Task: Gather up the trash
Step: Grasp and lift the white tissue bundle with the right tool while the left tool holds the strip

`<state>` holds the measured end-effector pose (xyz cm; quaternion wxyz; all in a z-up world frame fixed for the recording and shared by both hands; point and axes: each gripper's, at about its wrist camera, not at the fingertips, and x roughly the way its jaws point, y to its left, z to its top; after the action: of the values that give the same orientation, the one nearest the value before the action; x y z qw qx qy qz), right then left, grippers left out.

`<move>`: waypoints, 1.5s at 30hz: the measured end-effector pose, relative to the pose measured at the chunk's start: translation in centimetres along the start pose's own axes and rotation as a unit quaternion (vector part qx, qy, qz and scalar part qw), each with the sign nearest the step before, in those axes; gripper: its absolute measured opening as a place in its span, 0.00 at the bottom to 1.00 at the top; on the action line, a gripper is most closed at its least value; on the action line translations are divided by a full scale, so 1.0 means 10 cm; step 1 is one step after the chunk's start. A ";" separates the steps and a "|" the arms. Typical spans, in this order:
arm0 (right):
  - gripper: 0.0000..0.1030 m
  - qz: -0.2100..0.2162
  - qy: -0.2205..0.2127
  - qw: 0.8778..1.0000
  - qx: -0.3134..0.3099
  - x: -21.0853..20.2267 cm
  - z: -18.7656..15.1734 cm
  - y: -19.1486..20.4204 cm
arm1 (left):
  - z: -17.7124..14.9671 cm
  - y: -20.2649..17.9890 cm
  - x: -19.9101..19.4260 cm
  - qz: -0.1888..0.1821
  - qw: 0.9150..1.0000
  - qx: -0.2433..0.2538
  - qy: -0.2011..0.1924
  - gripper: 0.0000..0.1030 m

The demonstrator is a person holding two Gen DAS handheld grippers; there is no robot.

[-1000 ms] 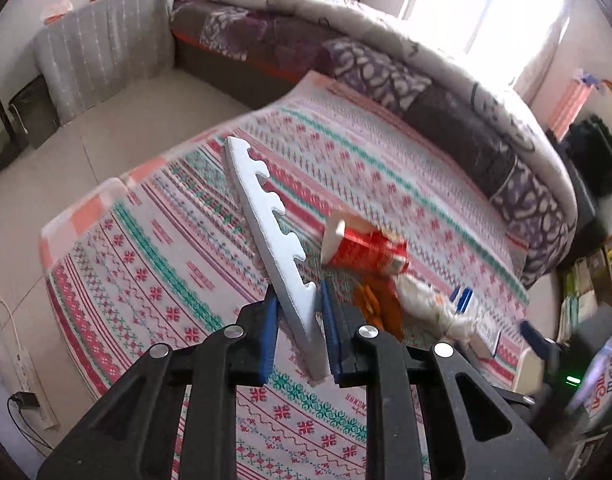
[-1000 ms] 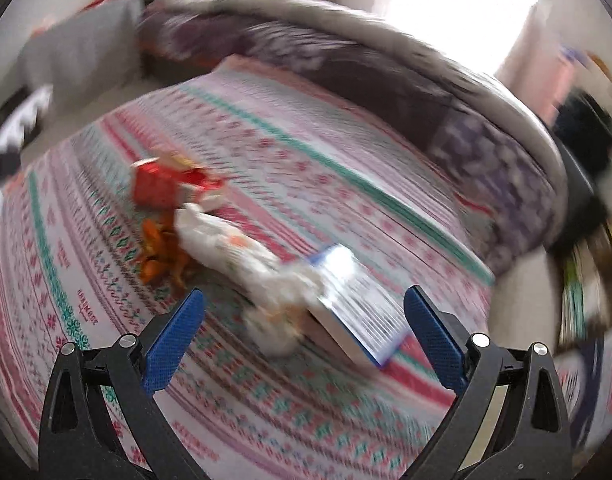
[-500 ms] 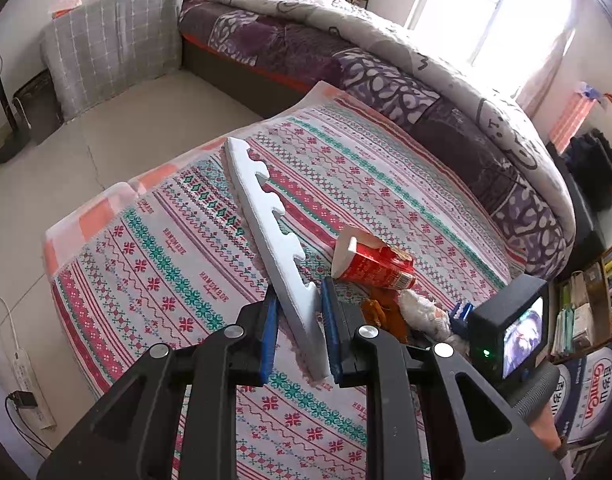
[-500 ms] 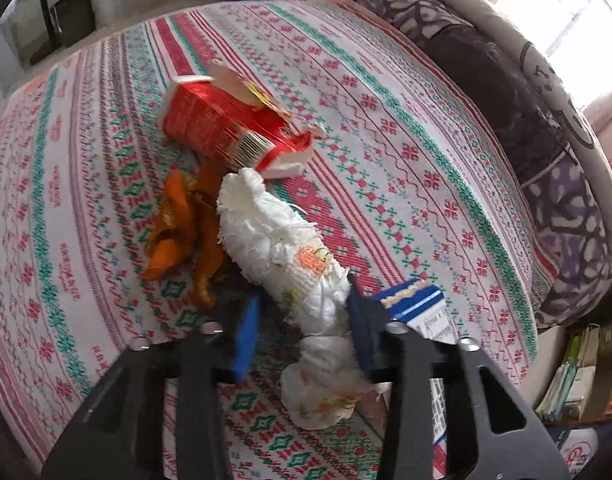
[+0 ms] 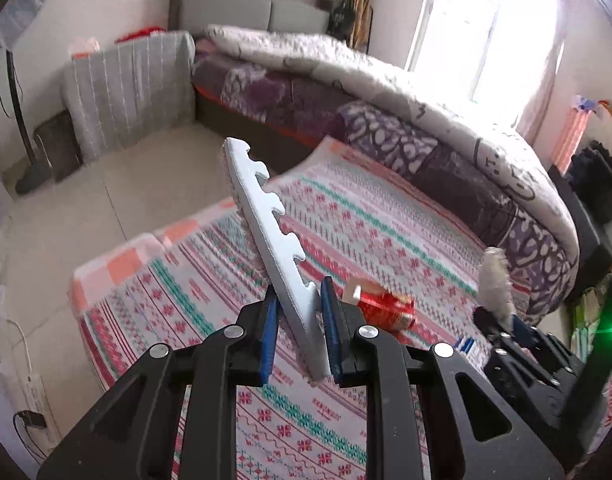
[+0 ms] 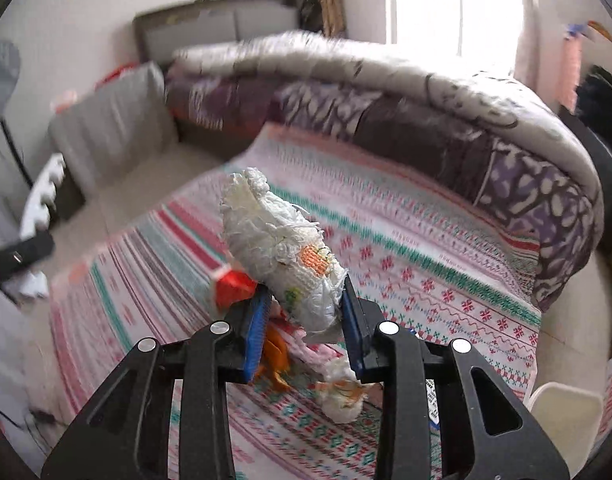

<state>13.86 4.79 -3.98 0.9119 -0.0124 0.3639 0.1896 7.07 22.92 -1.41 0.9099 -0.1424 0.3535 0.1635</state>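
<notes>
Trash is held in both grippers above the patterned bedspread (image 5: 385, 216): left gripper (image 5: 298, 334) jaws pinch the notched foam strip (image 5: 266, 216); right gripper (image 6: 304, 320) jaws pinch the crumpled tissue wad (image 6: 282, 248). Maintain pressure; carry level. Red carton (image 5: 385, 308) remains mid-bedspread, near its right edge. No legible writing.

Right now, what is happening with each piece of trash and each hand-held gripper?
Left hand-held gripper: shut on the white foam strip.
White foam strip: held up, tilted, off the blanket.
Right hand-held gripper: shut on the crumpled tissue.
Crumpled tissue: lifted above the blanket.
Red carton: lying on its side on the blanket.
Orange peels: lying on the blanket.
</notes>
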 end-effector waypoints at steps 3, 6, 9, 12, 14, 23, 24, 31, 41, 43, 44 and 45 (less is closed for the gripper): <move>0.31 -0.006 -0.028 0.999 0.017 -0.17 0.03 0.01 | 0.01 -0.02 -0.10 0.003 1.000 0.002 -0.021 0.20; 0.31 -0.015 -0.056 0.998 0.035 -0.36 0.02 -0.01 | 0.01 -0.04 -0.18 0.003 0.999 0.004 -0.033 0.20; 0.31 -0.033 -0.076 0.995 0.049 -0.53 -0.02 -0.02 | -0.01 -0.07 -0.26 0.002 0.999 0.006 -0.045 0.20; 0.31 -0.050 -0.089 0.992 0.070 -0.68 -0.10 -0.05 | -0.05 -0.09 -0.33 -0.003 0.999 0.006 -0.051 0.20; 0.31 -0.056 -0.092 0.990 0.092 -0.78 -0.16 -0.11 | -0.08 -0.13 -0.38 -0.006 0.998 0.010 -0.057 0.20; 0.31 -0.090 -0.099 0.978 0.160 -1.02 -0.55 -0.52 | -0.27 -0.43 -0.53 -0.015 0.996 0.053 -0.075 0.20; 0.31 -0.095 -0.100 0.977 0.162 -1.03 -0.58 -0.55 | -0.29 -0.47 -0.53 -0.016 0.995 0.058 -0.076 0.20; 0.31 -0.107 -0.102 0.972 0.181 -1.13 -0.64 -0.80 | -0.46 -0.83 -0.53 -0.034 0.992 0.097 -0.071 0.20; 0.31 -0.127 -0.096 0.966 0.204 -1.27 -0.74 -1.14 | -0.63 -1.20 -0.54 -0.059 0.988 0.130 -0.066 0.20; 0.31 -0.132 -0.094 0.965 0.207 -1.29 -0.77 -1.19 | -0.66 -1.28 -0.55 -0.064 0.987 0.135 -0.065 0.20; 0.31 -0.135 -0.093 0.964 0.209 -1.30 -0.78 -1.22 | -0.68 -1.31 -0.56 -0.067 0.986 0.138 -0.065 0.20; 0.32 -0.139 -0.092 0.963 0.211 -1.31 -0.79 -1.26 | -0.70 -1.35 -0.56 -0.070 0.985 0.142 -0.065 0.20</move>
<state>4.39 -12.54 -2.48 0.9405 0.1477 0.3053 -0.0196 4.36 6.91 -0.57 0.9511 -0.0250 0.3026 0.0567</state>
